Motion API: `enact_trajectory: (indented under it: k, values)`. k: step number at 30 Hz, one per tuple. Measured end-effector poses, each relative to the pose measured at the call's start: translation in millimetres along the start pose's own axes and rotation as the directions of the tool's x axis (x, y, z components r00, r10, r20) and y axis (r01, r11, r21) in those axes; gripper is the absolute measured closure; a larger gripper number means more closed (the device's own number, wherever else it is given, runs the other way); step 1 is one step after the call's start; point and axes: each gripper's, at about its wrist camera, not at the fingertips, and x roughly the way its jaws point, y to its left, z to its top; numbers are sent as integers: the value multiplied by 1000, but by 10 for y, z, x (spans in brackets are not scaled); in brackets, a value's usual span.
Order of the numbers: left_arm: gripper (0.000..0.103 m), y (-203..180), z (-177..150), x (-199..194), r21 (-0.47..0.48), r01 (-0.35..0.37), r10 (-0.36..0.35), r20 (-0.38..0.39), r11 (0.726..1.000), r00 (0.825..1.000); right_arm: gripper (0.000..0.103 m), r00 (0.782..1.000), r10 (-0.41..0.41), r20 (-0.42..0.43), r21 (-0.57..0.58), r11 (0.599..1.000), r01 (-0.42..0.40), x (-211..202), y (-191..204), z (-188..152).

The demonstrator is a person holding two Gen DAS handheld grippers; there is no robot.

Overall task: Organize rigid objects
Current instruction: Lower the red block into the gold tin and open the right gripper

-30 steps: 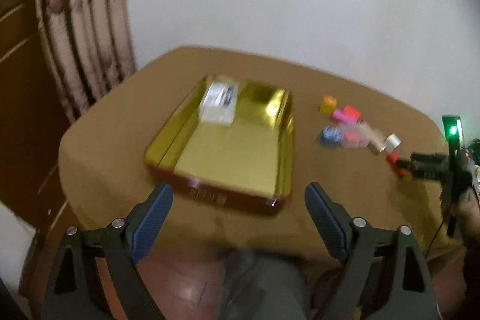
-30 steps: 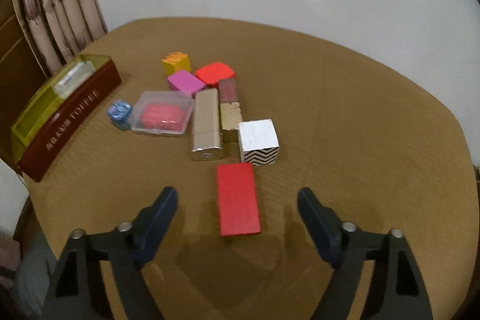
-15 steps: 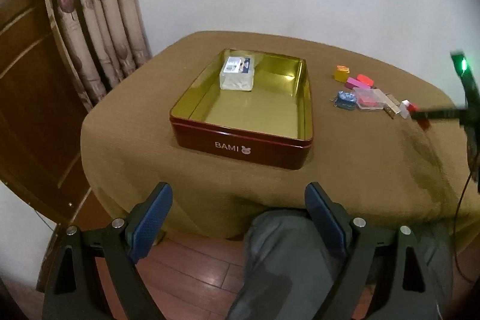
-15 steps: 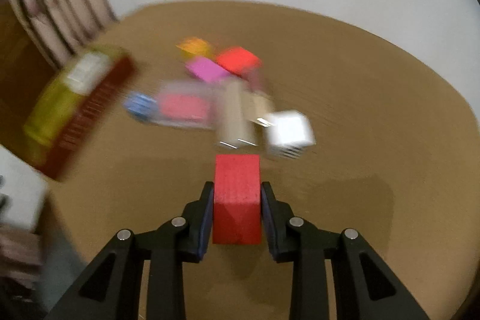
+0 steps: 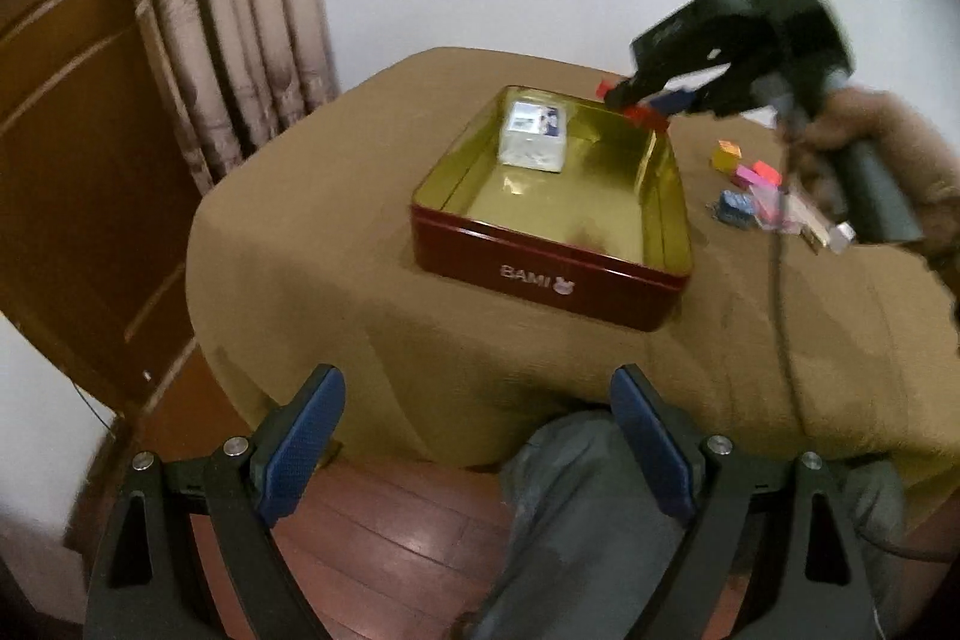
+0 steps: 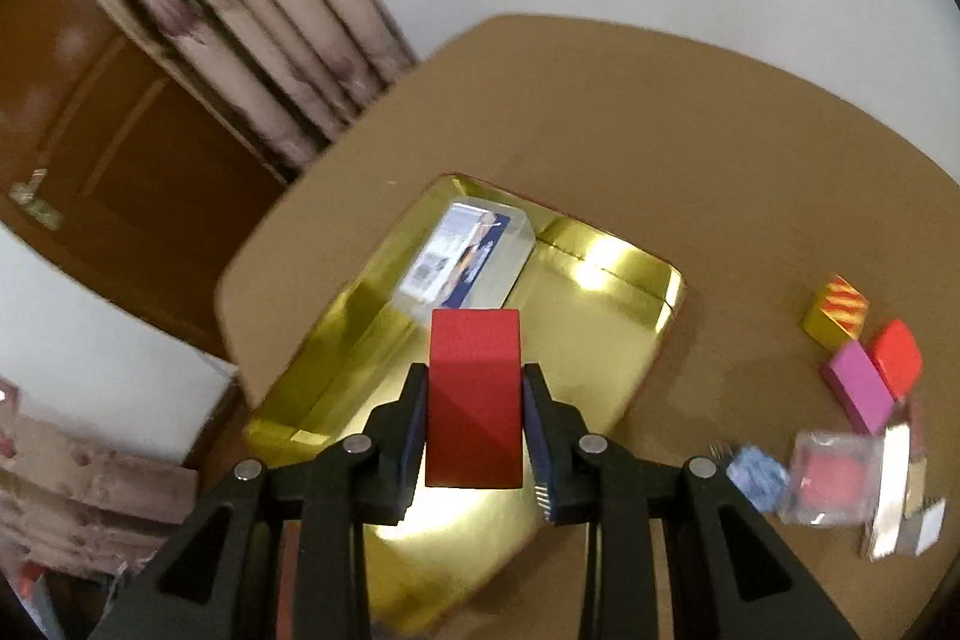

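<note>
The right gripper [image 6: 474, 424] is clamped on the red block [image 6: 474, 400], held above the tin [image 6: 660, 316]. The left gripper [image 5: 474, 454] is wide apart and empty. The block may strike the clear box [image 6: 474, 250] if it drops too far forward.

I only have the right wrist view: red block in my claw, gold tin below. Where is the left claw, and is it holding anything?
Observer: The left claw is open and empty, off the near edge of the table, above the person's knee.
Operator: How does my block sit relative to the tin?
Observer: In the left wrist view, the red block in the right claw hangs in the air at the far right corner of the tin, above the rim and not yet down inside.
</note>
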Motion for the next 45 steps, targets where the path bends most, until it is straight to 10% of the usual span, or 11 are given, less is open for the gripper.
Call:
enact_trajectory:
  k: [12, 16, 20, 25, 30, 35, 40, 45]
  values:
    - [15, 117, -9, 132, -23, -21, 20, -39, 1000, 999, 71, 989, -144, -35, 57, 988, 146, 534, -167, 169]
    - [15, 92, -41, 180, -17, -16, 15, -67, 1000, 998, 55, 988, -156, -14, 57, 986, 157, 511, -209, 123]
    - [15, 29, -57, 152, 18, -35, 35, -41, 999, 999, 55, 983, -72, 170, 105, 993, 54, 14, -386, -86]
    - [15, -121, -75, 17, 79, -11, 10, 10, 997, 1000, 49, 901, -237, 363, 200, 964, 174, -874, -1024, -897]
    - [15, -477, -35, -137, 214, 77, -89, 48, 974, 995, 48, 766, -573, 292, 260, 818, 513, -1356, -1964, -1796]
    - [15, -1069, 183, -156, 437, 196, -248, 63, 878, 967, 48, 693, -695, 194, 334, 711, 619, -1566, -2661, -2389]
    - [15, -1649, 601, 61, 639, 330, -396, -43, 694, 917, 48, 733, -648, 208, 423, 735, 530, -1676, -2920, -2578]
    - [14, -2106, 1021, 491, 739, 386, -383, -187, 552, 905, 47, 754, -615, 230, 411, 764, 498, -1701, -2950, -2622]
